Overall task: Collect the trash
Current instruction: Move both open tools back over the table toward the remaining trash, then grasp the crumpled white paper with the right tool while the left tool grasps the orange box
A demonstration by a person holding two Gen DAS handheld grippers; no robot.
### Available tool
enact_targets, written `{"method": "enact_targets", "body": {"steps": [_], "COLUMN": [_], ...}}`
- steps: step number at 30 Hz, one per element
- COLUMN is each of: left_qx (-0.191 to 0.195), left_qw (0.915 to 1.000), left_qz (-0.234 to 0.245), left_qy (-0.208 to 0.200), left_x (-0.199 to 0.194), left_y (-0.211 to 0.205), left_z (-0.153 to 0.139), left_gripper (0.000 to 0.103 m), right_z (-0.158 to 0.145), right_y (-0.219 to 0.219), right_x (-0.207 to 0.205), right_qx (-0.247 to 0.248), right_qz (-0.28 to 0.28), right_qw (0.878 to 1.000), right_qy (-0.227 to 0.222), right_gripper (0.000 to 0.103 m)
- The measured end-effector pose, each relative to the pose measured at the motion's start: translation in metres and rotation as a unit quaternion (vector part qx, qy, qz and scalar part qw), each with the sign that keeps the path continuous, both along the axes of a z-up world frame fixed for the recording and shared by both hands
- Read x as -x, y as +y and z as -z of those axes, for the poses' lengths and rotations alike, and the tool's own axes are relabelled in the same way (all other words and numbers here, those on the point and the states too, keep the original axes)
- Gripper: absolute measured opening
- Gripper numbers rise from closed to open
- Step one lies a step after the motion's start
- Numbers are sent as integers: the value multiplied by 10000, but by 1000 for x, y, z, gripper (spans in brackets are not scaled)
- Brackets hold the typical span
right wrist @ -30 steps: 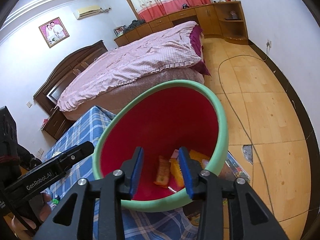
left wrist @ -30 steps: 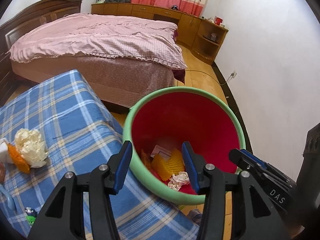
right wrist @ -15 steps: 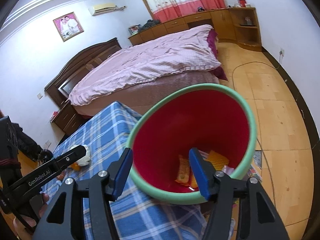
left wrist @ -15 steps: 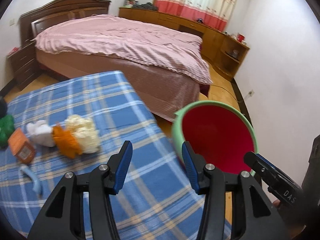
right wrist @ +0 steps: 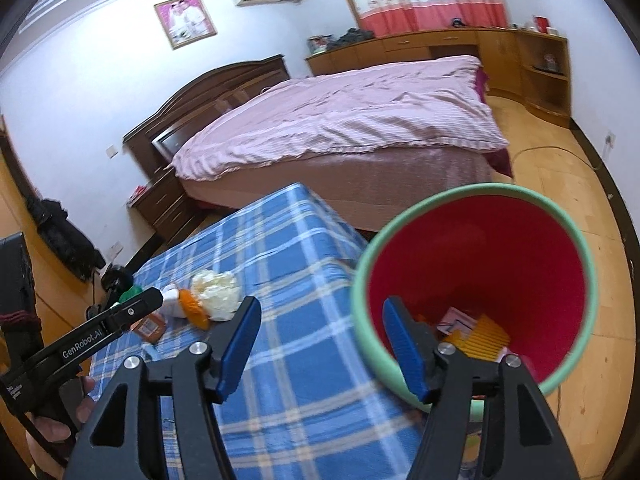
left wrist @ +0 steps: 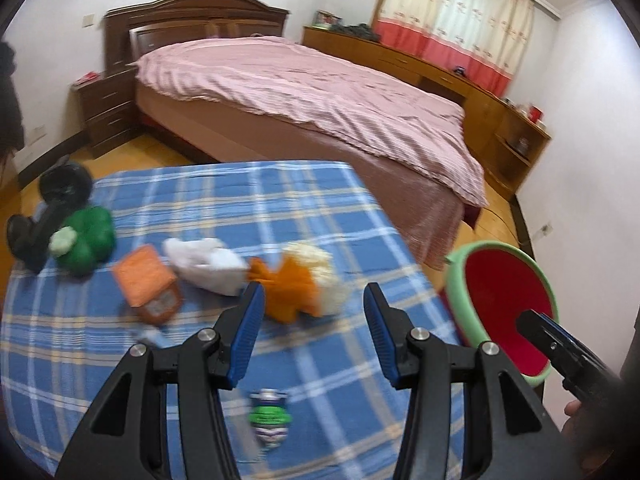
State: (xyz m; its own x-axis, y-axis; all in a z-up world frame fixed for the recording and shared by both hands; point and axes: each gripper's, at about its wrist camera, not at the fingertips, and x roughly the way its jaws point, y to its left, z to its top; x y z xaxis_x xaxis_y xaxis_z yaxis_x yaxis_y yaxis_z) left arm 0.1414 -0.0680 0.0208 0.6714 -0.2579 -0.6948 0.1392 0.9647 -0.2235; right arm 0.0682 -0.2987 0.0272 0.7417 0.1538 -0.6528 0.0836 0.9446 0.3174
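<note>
Hovering over the blue plaid tablecloth (left wrist: 312,208), the left gripper (left wrist: 314,320) has its blue pads apart w/ nothing between them; just beyond its tips lie an orange wrapper (left wrist: 290,284) and a cream crumpled paper ball (left wrist: 320,264), touching each other. Left of those, a white crumpled tissue (left wrist: 204,262) and a small orange carton (left wrist: 146,284) lying on its side, close together in a row. Further left, a green clover-shaped thing (left wrist: 86,238) beside a black object (left wrist: 48,208) at the cloth's edge, prob. a small fan but too blurred to be sure. A small green-and-white bottle or can (left wrist: 270,416) lies nearer the camera, below the left gripper's fingers, also blurred. The right gripper (right wrist: 320,340) is empty, jaws opening, left finger over the cloth and right finger in front of the bin's rim. The bin (right wrist: 588,280), green outside and red inside, stands on the wood floor right against the table's right-hand side; inside at the bottom are yellow ridged wrappers (right wrist: 484,336) and a pink-white scrap (right wrist: 456,320). From the left wrist view the bin (left wrist: 460,292) shows at right, w/ the other gripper's black handle crossing in front of it. Behind: a bed (right wrist: 340,120) w/ pink cover, wood cabinets, red-and-white curtains.
</note>
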Motion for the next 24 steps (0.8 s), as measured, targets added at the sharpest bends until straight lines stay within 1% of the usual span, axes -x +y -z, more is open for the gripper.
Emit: {"method": "enact_targets", "body": {"steps": [7,11,14,18,22,24], "left_qx": [-9,-121,-132,-119,-32,34], "left_qw": [9976,9948,9925,9897,9893,9896], "left_qz": [-680,-983,-1168,-1339,-1328,-1319], "left_qy": [123,215,330,499,596,576], "left_x": [-13,-23,-31,-41,-50,-52], "left_y": [53,75,89,102,106,106], "left_z": [12,23,33,47,56,57], "left_gripper": [51,52,55,55,56,60], "right_z": [5,17,27,40,51,55], "right_y": [44,68,81,97,108,112], "right_x": [-30,-49,-65,-80,-94,-100], "right_qx": [90,172,216,248,304,314], "right_qz": [-448,-713,-889,-1044,-1145,-1189], "right_qw": [9989,9970,9950,9926,9905,9896], "right_qy": [117,266,410,570,691,745], "right_gripper": [67,67,67,67,67,67]}}
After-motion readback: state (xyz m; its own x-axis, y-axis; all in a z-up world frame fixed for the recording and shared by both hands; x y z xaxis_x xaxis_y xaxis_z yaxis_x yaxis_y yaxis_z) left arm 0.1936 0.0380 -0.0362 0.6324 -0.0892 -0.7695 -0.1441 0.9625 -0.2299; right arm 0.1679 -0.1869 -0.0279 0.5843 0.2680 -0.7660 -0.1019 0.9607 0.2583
